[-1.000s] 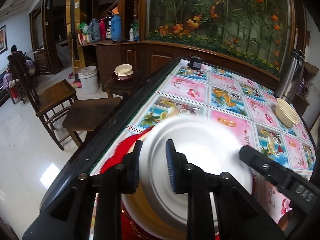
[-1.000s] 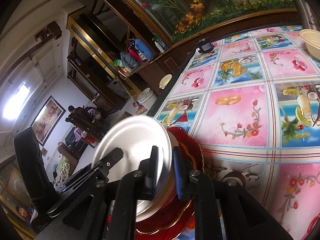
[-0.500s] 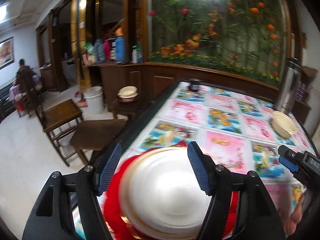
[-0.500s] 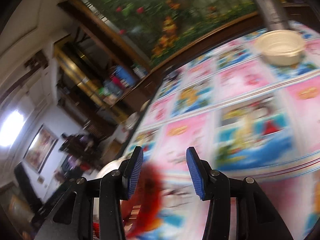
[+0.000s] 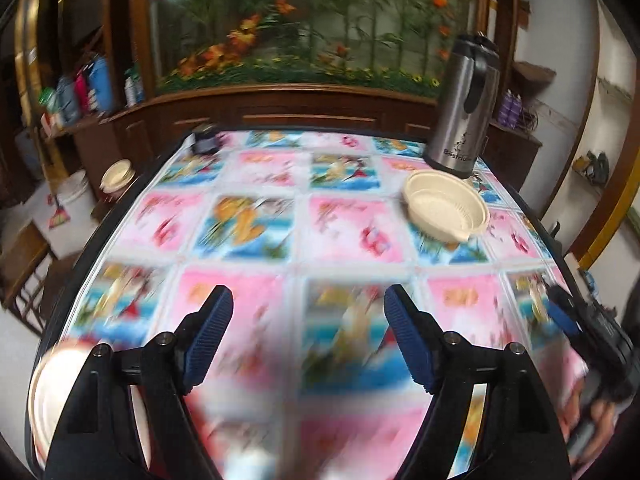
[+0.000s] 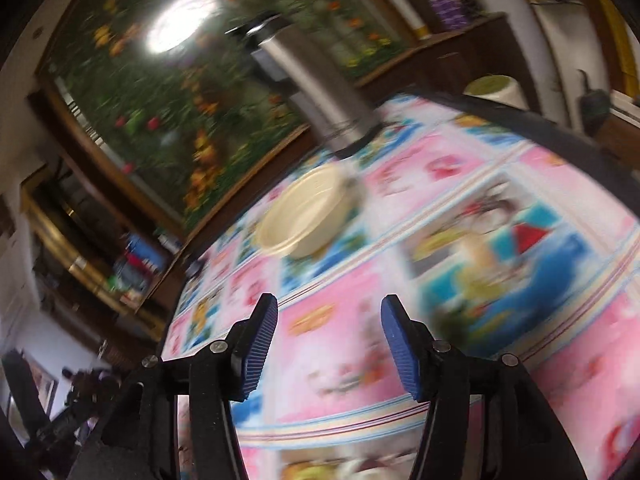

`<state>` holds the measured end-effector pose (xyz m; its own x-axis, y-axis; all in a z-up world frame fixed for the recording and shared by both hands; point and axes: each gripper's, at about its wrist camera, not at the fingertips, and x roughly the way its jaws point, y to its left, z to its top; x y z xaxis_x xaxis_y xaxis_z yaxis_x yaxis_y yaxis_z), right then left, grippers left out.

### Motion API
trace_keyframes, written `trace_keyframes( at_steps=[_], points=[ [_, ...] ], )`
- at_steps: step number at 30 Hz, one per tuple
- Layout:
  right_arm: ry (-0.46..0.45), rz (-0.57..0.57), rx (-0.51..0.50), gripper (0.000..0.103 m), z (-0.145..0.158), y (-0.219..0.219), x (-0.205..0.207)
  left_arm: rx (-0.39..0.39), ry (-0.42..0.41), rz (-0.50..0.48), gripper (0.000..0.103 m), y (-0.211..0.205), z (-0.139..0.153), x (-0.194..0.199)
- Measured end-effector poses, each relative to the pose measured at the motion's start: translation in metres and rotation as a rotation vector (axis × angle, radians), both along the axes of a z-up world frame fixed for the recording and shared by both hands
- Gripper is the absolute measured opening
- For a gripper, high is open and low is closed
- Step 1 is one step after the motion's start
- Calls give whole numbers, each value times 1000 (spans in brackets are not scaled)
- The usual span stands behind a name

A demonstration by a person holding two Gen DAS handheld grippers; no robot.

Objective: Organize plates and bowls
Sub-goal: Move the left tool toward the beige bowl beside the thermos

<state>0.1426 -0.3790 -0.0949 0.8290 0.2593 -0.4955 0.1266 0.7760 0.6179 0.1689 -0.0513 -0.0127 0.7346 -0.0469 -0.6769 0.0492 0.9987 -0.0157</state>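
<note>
Fingers of both tools stand apart with nothing between them: the left gripper (image 5: pixel 306 312) is spread wide and the right gripper (image 6: pixel 328 318) rather less so, and both pairs of jaws have just been opening.

Next in line looks to be the shallow cream plastic bowl (image 5: pixel 445 205), sitting at the upper right of the left wrist frame on the pink-and-blue picture-tiled tablecloth (image 5: pixel 260 220), just in front of the tall steel thermos jug (image 5: pixel 460 108). It should be light, fairly stiff and smooth, so it may skid if nudged; pinching the rolled rim looks safest.

Only the left view shows the white plate stack (image 5: pixel 42 400) at its lower left edge, and the right tool's body at its right edge. The right view shows the bowl (image 6: pixel 306 216) tilted and blurred at centre.
</note>
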Motion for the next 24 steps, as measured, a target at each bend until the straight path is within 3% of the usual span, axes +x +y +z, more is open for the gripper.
trace_keyframes(
  at_steps=[6,8,14,18,24],
  points=[
    [49,20,252,57,-20,-35,11,103,44,43,78,-55,-12,88],
    [65,32,267,57,-21,-35,11,130,37,41,78,-71,-14,110],
    [81,84,350,57,-26,-29,10,141,132,91,78,-99,-29,169],
    [78,99,417,58,-30,-31,8,166,158,93,78,-112,-39,186],
    [84,121,429,58,-29,-29,6,119,237,61,78,-124,-61,196]
  ],
)
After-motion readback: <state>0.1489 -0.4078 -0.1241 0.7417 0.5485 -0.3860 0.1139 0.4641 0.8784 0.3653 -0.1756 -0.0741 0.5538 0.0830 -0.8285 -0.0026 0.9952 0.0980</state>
